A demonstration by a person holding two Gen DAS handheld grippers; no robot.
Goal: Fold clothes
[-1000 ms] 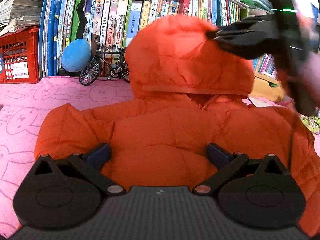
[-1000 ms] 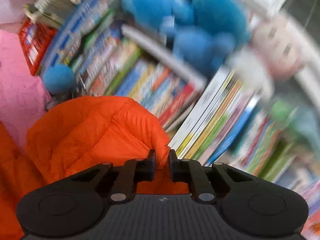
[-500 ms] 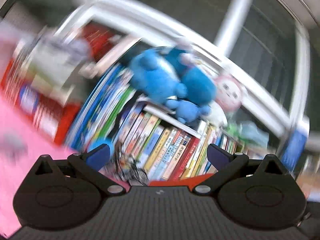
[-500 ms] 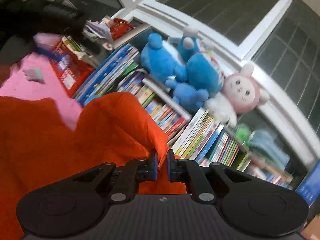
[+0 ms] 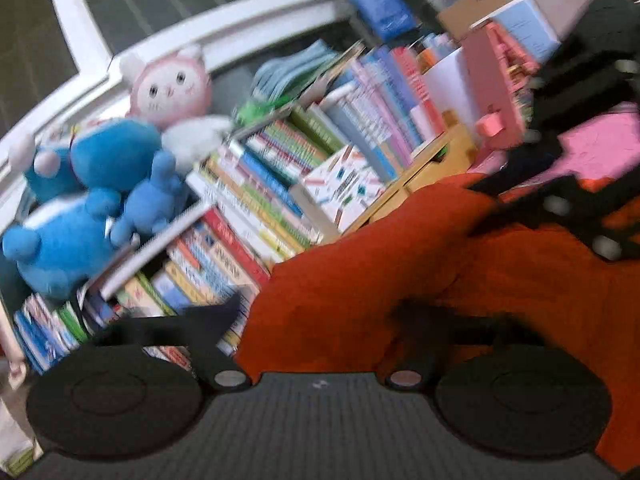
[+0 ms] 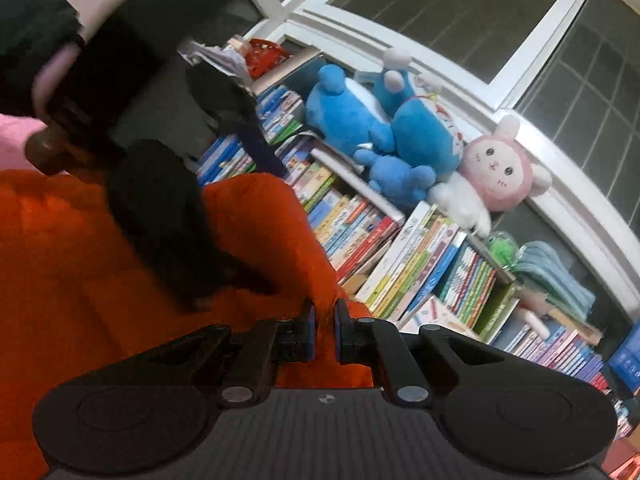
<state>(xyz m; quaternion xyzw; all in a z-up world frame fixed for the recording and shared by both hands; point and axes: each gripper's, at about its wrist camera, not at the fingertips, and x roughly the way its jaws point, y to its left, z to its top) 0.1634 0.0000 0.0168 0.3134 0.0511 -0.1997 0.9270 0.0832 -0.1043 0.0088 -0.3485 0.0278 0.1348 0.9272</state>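
Note:
An orange puffer jacket (image 5: pixel 380 260) fills the lower right of the left wrist view, its hood raised in front of the books. My left gripper (image 5: pixel 316 312) is open, its fingers spread wide, and the hood's edge lies between them; the view is blurred. My right gripper (image 6: pixel 324 320) is shut on the jacket (image 6: pixel 60 260) at the hood's rim. It shows as a dark blur (image 5: pixel 492 204) at the upper right of the left wrist view. In the right wrist view the left gripper (image 6: pixel 264 224) straddles the hood, held by a hand (image 6: pixel 52 76) in a dark sleeve.
A packed bookshelf (image 6: pixel 420 256) stands close behind the jacket, with blue plush toys (image 6: pixel 360 120) and a pink plush rabbit (image 6: pixel 496 164) on top, under a window (image 6: pixel 460 12). Pink bedding (image 5: pixel 592 148) lies at the right.
My left gripper has swung up from the jacket's lower body to the hood, beside the right gripper. The right gripper has stayed shut on the hood's rim and tilted upward.

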